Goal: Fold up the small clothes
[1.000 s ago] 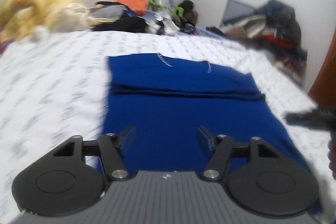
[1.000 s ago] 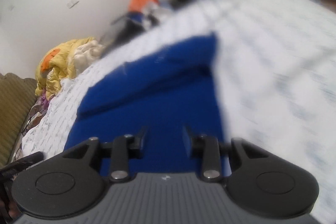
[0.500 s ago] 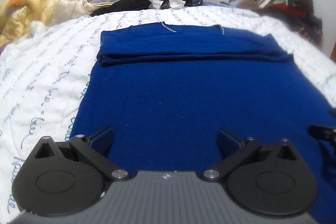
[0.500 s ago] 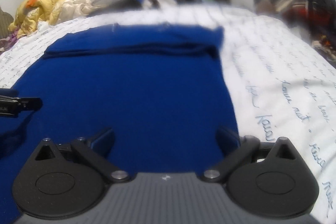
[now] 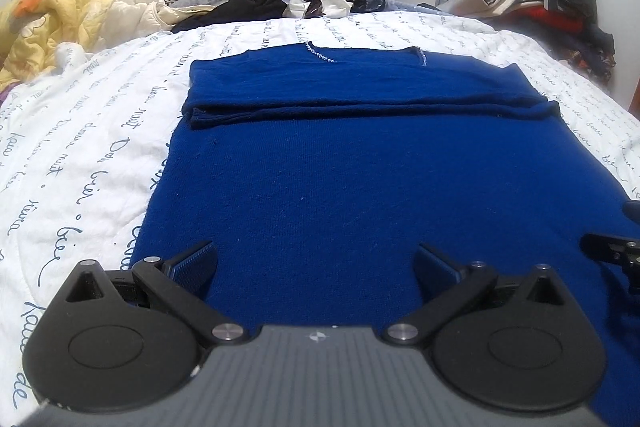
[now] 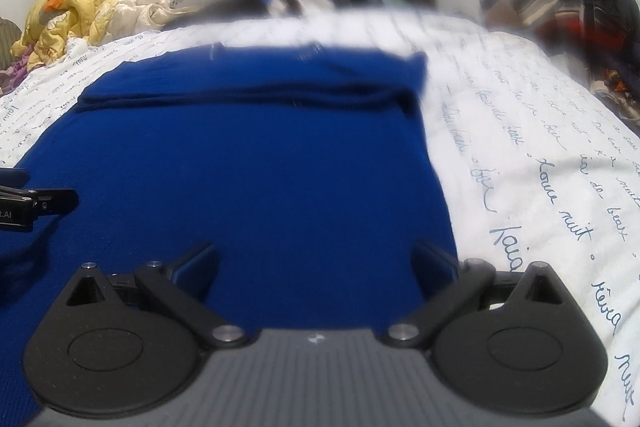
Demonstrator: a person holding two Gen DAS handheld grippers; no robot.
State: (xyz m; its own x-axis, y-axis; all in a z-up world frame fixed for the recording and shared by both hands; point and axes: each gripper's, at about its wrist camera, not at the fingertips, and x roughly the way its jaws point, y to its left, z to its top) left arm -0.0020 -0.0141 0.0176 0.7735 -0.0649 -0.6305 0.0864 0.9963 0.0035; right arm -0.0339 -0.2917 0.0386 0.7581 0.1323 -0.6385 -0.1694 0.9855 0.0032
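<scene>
Deep-blue knitted sweater (image 5: 360, 167) lies flat on the white script-printed bed sheet (image 5: 80, 147), far part folded over. Left tongs (image 5: 316, 267) and right tongs (image 6: 316, 263) both gape wide, empty, low over the near hem, likely to pinch it for the next fold.

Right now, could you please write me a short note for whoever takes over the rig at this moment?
Left gripper: open, empty, low over the near left part of the blue sweater.
Right gripper: open, empty, over the near right part, beside the sweater's right edge.
Sweater: lies flat on the white bedspread, neckline at the far end.
Done: the sleeves appear folded across the chest in a band at the far end.
Left: probably grip the near hem at both corners, fold it up toward the neckline, then smooth it.
</scene>
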